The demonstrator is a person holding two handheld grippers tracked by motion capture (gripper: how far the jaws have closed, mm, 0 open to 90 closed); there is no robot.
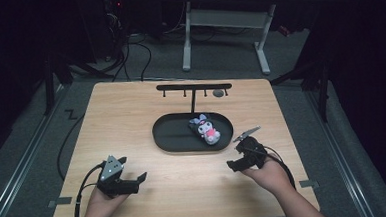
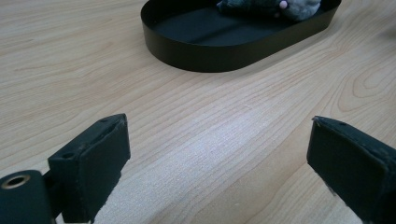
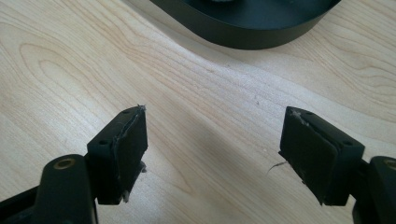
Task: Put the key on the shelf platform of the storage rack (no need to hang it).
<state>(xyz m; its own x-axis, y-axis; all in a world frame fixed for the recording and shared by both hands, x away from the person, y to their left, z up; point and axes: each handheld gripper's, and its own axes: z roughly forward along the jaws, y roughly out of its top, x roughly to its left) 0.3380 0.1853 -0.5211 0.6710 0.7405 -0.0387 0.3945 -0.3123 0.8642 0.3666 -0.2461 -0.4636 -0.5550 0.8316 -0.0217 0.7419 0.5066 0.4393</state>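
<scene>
Plush toy (image 1: 205, 129) lies in the right half of the black oval tray (image 1: 172, 139), up and a little left of my right gripper (image 1: 239, 156) as the high view has it — near, with just the tray's near rim between them. Its long axis runs slantwise across the tray, dark ears toward the far side, pink-and-white end toward the right gripper. My left gripper (image 1: 135, 181) sits well apart, off toward the tray's other end, so the right hand is plainly the nearer one for a reach.

Right jaws stand spread wide with nothing between them; in the right gripper view I see only bare wood of the table (image 3: 196, 102) between the pads (image 3: 126, 144), and the tray wall just ahead. Left jaws are also spread and hold nothing — its own view looks across the table at the tray, with a bit of the toy at the far rim.

I judge the next move to be a short advance over the rim.
</scene>
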